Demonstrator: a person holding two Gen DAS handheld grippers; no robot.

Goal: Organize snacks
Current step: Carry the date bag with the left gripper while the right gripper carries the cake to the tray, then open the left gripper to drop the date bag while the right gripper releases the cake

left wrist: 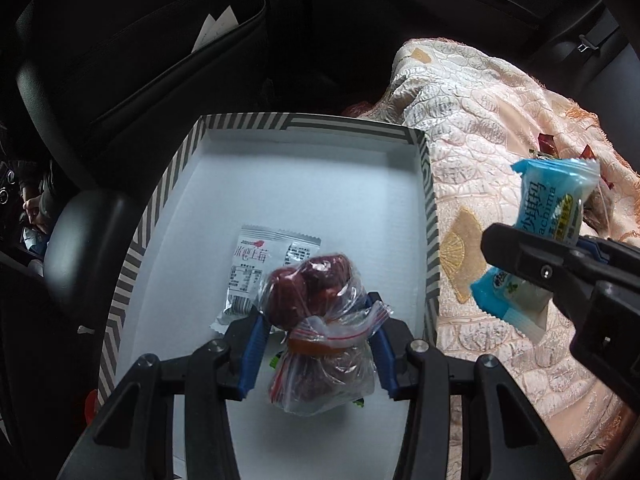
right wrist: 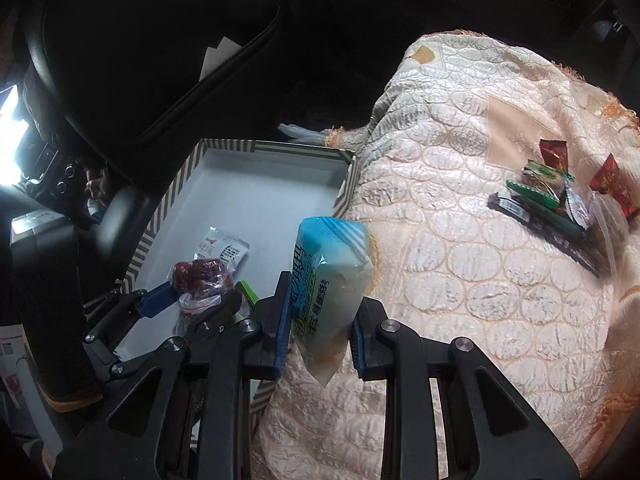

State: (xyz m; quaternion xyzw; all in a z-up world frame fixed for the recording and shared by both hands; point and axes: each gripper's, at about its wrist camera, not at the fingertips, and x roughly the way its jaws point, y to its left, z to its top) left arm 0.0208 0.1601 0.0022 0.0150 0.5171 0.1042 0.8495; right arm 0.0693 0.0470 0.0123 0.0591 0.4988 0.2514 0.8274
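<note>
Left gripper point(left wrist: 318, 334) is clamped on a clear zip bag of dark red fruit point(left wrist: 316, 320), blue pads pressing both sides of the crumpled plastic. In the left wrist view the bag sits low centre of frame, over the white floor of the striped-rim box point(left wrist: 430, 216). I can't tell whether the bag touches the floor or hangs just above it.

A white snack packet point(left wrist: 262, 268) lies flat in the box, just behind the bag, upper part printed with red characters. A scrap of green wrapper point(right wrist: 247, 292) shows beside the bag in the right wrist view.

Right gripper point(right wrist: 320, 328) grips a blue-and-white snack pack point(right wrist: 332, 280) upright between its pads, pack top pointing up-frame. In the right wrist view it's centre frame, at the box's right edge, over the seam between box and the peach quilted blanket point(right wrist: 480, 280). From the left wrist view the same pack is at the right edge of frame, outside the box rim, above the blanket.

Remaining pile of snacks point(right wrist: 560, 200) lies on the blanket, upper right of the right wrist view, well apart from the box: red, green and dark wrappers, overlapping.

Dark car seat back point(left wrist: 140, 60) fills upper left in both views.
</note>
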